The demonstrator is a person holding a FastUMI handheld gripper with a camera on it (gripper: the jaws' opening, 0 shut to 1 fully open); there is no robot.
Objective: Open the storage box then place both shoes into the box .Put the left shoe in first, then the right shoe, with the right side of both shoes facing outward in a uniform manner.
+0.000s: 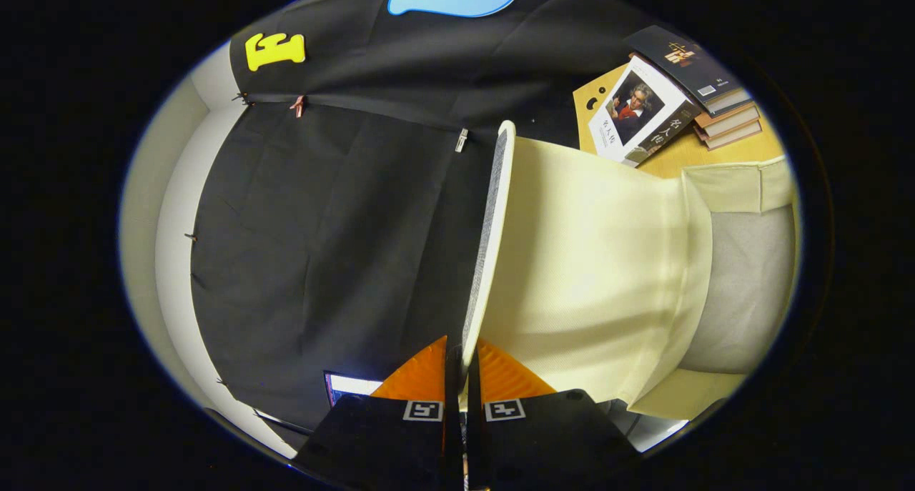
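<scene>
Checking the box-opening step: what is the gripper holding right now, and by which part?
The gripper is shut on the storage box lid, pinching its thin front rim edge-on between both orange fingers; the lid is swung up off the box.

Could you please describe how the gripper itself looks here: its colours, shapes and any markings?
The gripper has two wedge-shaped orange fingers with a fine ribbed surface, tapering toward their tips. Each sits on a broad black body block. Near the base of each finger is a small square black-and-white marker, one per side. No cables or sleeves are visible.
</scene>
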